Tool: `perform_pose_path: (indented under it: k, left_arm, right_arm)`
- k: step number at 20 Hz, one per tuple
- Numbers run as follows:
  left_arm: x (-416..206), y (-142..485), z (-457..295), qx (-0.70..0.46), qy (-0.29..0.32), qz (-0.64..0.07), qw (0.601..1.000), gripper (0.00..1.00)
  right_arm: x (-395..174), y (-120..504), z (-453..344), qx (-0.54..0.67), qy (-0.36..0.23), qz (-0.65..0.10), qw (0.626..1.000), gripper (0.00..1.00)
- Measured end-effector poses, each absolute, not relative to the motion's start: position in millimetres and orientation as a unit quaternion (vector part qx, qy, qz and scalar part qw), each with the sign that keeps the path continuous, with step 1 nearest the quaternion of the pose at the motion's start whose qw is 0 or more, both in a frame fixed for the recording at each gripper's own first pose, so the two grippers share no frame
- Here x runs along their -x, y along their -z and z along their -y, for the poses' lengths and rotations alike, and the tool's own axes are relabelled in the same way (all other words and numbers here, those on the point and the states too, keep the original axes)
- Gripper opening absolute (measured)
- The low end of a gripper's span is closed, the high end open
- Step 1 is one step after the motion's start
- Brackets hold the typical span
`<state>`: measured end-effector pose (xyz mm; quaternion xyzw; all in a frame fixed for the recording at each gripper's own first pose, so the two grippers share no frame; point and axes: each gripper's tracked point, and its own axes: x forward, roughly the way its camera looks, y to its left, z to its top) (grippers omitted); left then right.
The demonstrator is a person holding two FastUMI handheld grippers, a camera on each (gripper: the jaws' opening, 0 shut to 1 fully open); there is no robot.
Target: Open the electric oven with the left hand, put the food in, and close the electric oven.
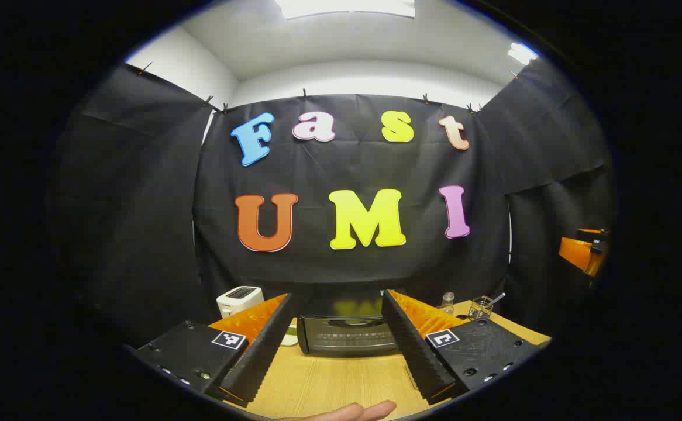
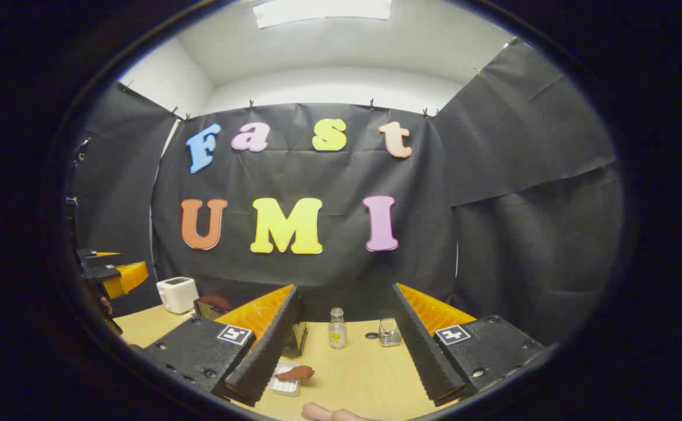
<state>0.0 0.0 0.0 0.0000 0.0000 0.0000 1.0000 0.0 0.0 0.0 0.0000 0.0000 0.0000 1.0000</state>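
Note:
The black electric oven (image 1: pixel 345 333) stands on the wooden table straight ahead in the left gripper view, its door closed. My left gripper (image 1: pixel 336 345) hangs open in front of it, nothing between its fingers. In the right gripper view a brown piece of food (image 2: pixel 295 372) lies on a small white dish (image 2: pixel 285 386) near the front of the table. My right gripper (image 2: pixel 341 351) is open and empty above the table, the food close to its left finger. Part of the oven (image 2: pixel 209 305) shows behind that finger. The left gripper (image 2: pixel 110 275) appears far off at the left edge.
A white toaster (image 1: pixel 238 300) sits left of the oven. A small glass bottle (image 2: pixel 336 328) and a wire holder (image 2: pixel 389 332) stand at the back right of the table (image 2: pixel 352 374). A person's finger (image 1: pixel 352 411) shows at the bottom edge. Black cloth walls the booth.

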Motion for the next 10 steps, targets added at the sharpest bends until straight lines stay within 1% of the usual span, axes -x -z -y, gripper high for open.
perform_pose_path:
  k: [1, 2, 3, 10]
  left_arm:
    - [-4, 0, -2, -0.005, -0.004, -0.002, 1.000, 0.96]
    - [-7, 0, -3, -0.009, -0.008, -0.001, 1.000, 0.96]
    - [-9, -1, -4, -0.011, -0.012, -0.001, 1.000, 0.96]
    - [-10, -12, -13, 0.007, -0.019, 0.011, 1.000, 0.96]
  right_arm:
    - [-5, 3, -2, -0.001, -0.003, -0.004, 1.000, 0.99]
    - [-10, 5, -5, -0.001, -0.009, -0.008, 1.000, 0.96]
    - [-14, 6, -7, 0.000, -0.012, -0.010, 1.000, 0.99]
    - [-27, 4, -4, -0.006, -0.005, -0.005, 1.000, 0.99]
